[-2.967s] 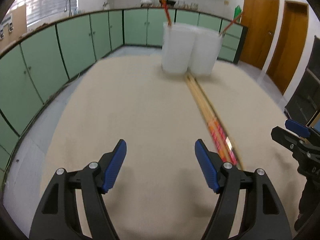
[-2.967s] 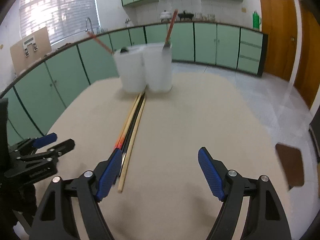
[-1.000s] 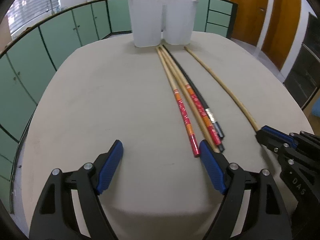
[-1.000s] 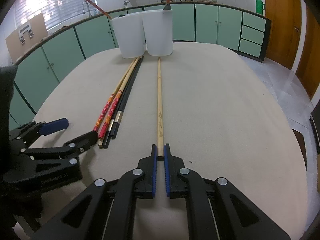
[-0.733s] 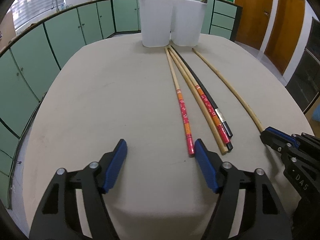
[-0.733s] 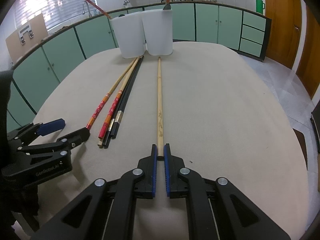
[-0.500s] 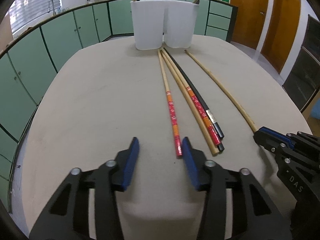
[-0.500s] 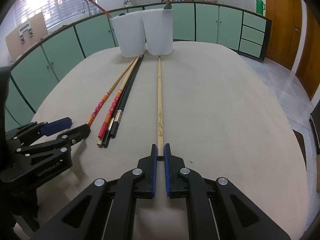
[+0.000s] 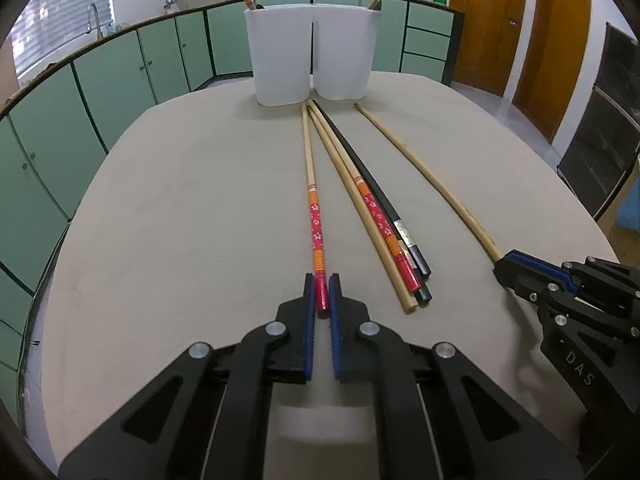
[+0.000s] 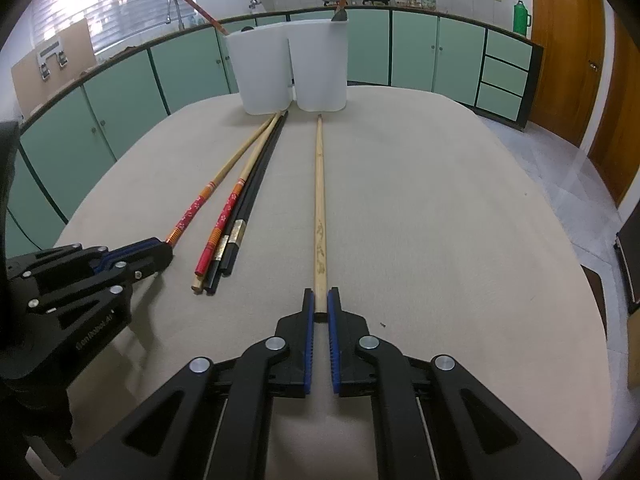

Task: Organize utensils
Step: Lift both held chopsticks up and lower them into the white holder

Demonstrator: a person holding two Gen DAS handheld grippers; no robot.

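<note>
A red-patterned chopstick (image 9: 315, 216) lies on the beige table, and my left gripper (image 9: 321, 285) is shut on its near end. To its right lies a bundle of a second red-patterned stick, a plain wooden one and black ones (image 9: 378, 216). Further right, my right gripper (image 10: 319, 300) is shut on the near end of a plain wooden chopstick (image 10: 319, 200). That gripper also shows at the left wrist view's right edge (image 9: 505, 270). Two white holders (image 9: 310, 64) stand at the far end of the table, each with a chopstick sticking out.
The oval table (image 9: 180, 220) drops off at its rounded edges on all sides. Green cabinets (image 9: 120, 72) ring the room behind it, and wooden doors (image 9: 492, 24) stand at the right. A dark chair (image 10: 630, 264) sits off the table's right edge.
My left gripper's jaws closed from wide open onto the near end of the red-patterned chopstick, which now lies apart from the bundle. The right gripper stayed shut on the plain wooden chopstick.
</note>
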